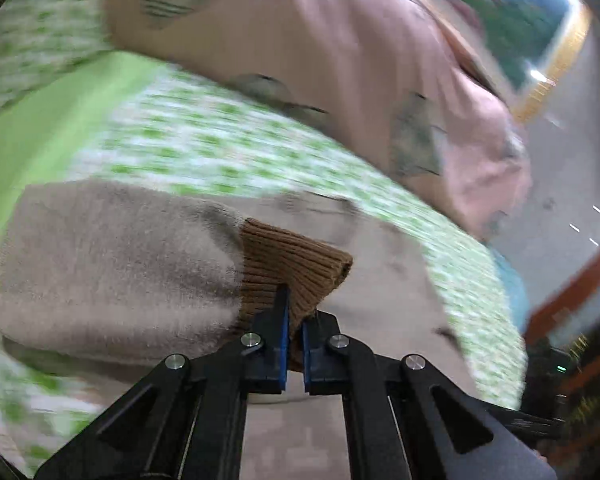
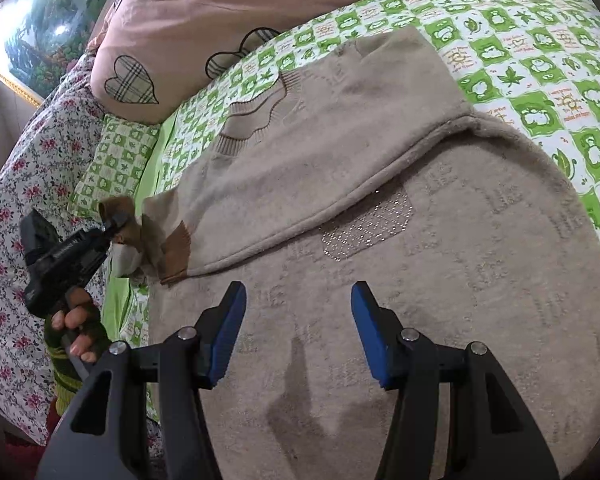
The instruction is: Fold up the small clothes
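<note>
A beige knit sweater [image 2: 420, 240] lies spread on a bed, with one sleeve folded across its body and a sparkly patch on the chest. My left gripper [image 1: 295, 320] is shut on the brown ribbed cuff [image 1: 296, 264] of the other sleeve [image 1: 112, 264] and holds it lifted. It also shows in the right wrist view [image 2: 114, 222] at the sweater's left edge, pinching the cuff [image 2: 118, 206]. My right gripper [image 2: 298, 300] is open and empty, hovering just above the sweater's lower body.
The bed has a green and white patterned sheet [image 2: 540, 60]. A pink pillow [image 2: 204, 20] with plaid hearts lies at the head, and it also shows in the left wrist view [image 1: 340, 60]. A floral quilt [image 2: 16, 220] lies at the left. A framed picture [image 2: 40, 20] hangs behind.
</note>
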Demonstrator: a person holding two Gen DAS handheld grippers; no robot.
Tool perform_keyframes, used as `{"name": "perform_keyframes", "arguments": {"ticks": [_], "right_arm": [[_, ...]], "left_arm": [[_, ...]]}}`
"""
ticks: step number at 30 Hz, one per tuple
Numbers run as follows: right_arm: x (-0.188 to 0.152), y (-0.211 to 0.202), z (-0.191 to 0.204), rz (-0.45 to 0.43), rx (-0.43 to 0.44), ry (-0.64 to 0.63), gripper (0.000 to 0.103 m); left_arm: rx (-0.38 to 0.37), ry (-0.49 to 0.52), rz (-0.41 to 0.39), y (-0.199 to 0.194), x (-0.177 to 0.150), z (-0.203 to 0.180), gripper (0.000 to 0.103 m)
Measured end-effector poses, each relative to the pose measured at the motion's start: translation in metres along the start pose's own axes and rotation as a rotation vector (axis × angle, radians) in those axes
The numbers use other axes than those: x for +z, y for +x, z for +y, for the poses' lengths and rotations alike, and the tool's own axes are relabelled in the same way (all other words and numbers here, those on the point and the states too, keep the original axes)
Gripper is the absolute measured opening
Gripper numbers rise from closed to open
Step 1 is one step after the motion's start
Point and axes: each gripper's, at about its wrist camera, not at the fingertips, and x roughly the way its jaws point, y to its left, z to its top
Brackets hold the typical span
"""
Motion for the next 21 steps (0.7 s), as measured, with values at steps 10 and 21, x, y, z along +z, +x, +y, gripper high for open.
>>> {"name": "perform_keyframes", "arguments": {"ticks": [10, 21], "right_arm": [[0.008, -0.042, -0.032, -0.094, -0.082, 0.031, 0.056], [0.037, -0.027, -0.025, -0.114, -0.041, 0.027, 0.056]], "left_arm": [[-0.116, 0.104, 0.190, 0.135, -0.028, -0.100, 0.003], [-0.036, 0.133, 0.236, 0.087, -0.063, -0.073, 0.034]]}}
